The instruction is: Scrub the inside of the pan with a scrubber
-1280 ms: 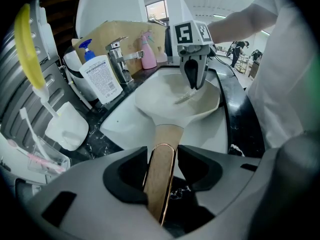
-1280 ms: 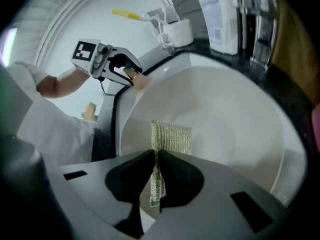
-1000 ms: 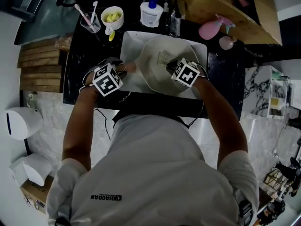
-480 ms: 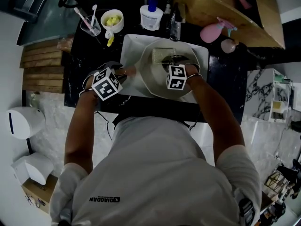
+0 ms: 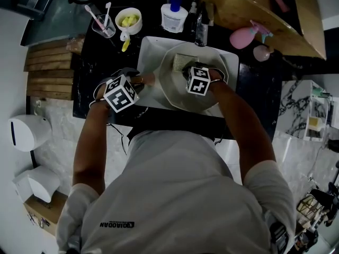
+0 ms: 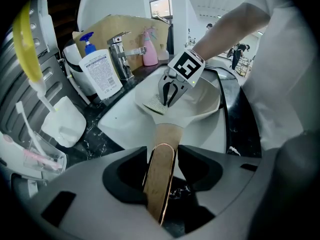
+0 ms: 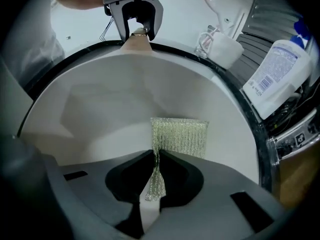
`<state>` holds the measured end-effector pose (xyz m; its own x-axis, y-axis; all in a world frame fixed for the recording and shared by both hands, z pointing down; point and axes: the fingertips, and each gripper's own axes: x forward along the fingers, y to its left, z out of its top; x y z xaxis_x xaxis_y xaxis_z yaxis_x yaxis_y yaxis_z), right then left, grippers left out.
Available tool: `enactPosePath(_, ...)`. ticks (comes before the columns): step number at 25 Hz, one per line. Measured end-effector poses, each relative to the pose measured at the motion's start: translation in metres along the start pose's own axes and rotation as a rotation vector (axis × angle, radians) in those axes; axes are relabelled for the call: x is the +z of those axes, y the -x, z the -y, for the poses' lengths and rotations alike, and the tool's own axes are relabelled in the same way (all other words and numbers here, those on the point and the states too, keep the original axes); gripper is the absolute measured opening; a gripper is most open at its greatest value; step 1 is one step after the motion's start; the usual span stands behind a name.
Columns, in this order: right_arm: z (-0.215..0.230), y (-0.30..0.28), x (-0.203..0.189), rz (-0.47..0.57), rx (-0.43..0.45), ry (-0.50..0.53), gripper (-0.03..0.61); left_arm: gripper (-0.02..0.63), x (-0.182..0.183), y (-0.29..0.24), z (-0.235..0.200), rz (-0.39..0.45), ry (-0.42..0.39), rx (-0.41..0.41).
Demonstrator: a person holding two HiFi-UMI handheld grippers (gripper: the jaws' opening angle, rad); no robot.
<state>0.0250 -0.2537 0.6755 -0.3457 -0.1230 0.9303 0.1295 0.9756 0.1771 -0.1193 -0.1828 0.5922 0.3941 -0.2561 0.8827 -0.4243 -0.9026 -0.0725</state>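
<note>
**A:** Mid-scrub on the pan point(image 7: 100, 114), sitting in the white sink point(image 5: 150, 54) set into the black bench point(image 5: 90, 67). Any tips for doing this pass properly?

**B:** Start nearest. Lock the wooden handle point(image 6: 162, 184) hard with the left claw point(image 6: 161, 160), clamped tight on it right now, to stop the pan spinning under load. Then press down through the right claw point(image 7: 156, 156), pinched on a thin corner of the green mesh scrubber point(image 7: 179, 136) rather than its middle. Floppy grip by the look of it, so drag instead of shoving, otherwise probably just folding the mesh over. Work small overlapping circles from the near wall, across the floor, out to the far wall by the tap point(image 5: 200, 29). Avoid scraping the claw tips on the white lining.

**A:** Cheers. And arm pose?

**B:** Going by the head view: left forearm point(image 5: 95, 136) reaching forward over the bench edge, elbow bent, angled inward, holding the handle out at the pan's left side. Right forearm point(image 5: 241, 126) reaching a bit further, angled inward too, claw down inside the bowl with its marker cube point(image 5: 199, 81) facing up. Scrubber flat on the pan floor just past the tips. Claws near each other but apart.
</note>
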Motion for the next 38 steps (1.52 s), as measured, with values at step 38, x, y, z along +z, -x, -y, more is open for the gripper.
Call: enactPosePath(38, -0.107, 0.022, 0.010, 0.033, 0.294, -0.081, 0.057, 0.199, 0.000, -0.001, 0.001, -0.001, -0.005, -0.001)
